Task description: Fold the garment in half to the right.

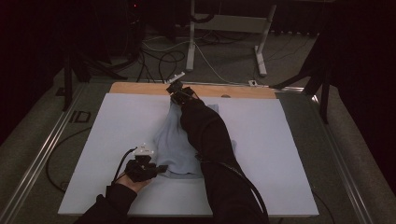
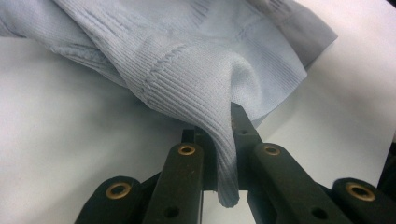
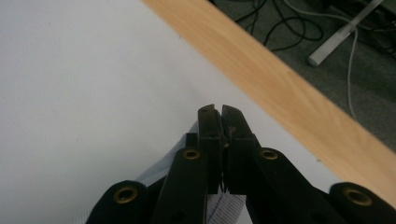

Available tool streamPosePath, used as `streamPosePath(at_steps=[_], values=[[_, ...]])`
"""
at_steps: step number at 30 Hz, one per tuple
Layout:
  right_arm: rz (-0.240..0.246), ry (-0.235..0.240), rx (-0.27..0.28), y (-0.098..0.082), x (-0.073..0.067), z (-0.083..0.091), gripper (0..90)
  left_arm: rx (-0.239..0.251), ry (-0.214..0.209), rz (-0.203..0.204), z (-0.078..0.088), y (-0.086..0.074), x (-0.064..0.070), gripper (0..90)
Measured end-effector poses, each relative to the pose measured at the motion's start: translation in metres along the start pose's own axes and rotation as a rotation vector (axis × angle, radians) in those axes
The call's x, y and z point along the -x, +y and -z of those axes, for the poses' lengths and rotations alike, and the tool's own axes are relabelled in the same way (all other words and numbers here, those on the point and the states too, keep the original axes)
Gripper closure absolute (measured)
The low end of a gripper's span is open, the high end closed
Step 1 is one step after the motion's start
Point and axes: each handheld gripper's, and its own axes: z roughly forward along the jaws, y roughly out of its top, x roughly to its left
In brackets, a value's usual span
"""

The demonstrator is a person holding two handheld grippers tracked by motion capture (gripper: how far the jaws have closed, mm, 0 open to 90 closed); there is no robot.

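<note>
While both grippers pinch it, a pale blue knit garment (image 1: 175, 140) lies stretched along the middle of the white table cover (image 1: 107, 135).

Near the person's edge of the table, the left gripper (image 1: 161, 169) has its jaws closed narrow on a ribbed fold at the garment's near edge; in the left gripper view the knit (image 2: 196, 70) rises from between the jaws and drapes away over the white surface. At the far end, the right gripper (image 1: 176, 87) sits just short of the bare wooden strip (image 1: 140, 87) of the table, its jaws pressed almost together with a bit of ribbed hem (image 3: 219, 205) caught low between them. A dark sleeve (image 1: 210, 135) lies across the garment's right side. Cables (image 1: 163, 58) and a white desk frame (image 1: 261, 42) are on the floor beyond the table.
</note>
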Motion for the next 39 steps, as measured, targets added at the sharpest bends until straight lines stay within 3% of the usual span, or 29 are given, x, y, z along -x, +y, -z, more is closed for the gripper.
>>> streamPosePath(at_steps=[4,15,25,39], values=[[0.011,-0.018,0.017,0.003,0.004,0.011,88.2,0.014,-0.003,-0.018,0.002,0.007,0.007,86.3],[-0.013,-0.004,0.049,-0.001,0.022,0.038,88.1,0.027,-0.028,-0.095,0.004,0.031,0.03,86.3],[-0.061,-0.004,0.094,-0.022,0.044,0.064,88.1,0.008,-0.041,-0.15,-0.006,0.048,0.051,86.3],[-0.114,0.003,0.116,-0.052,0.074,0.08,88.0,-0.026,-0.066,-0.216,-0.031,0.069,0.078,86.2]])
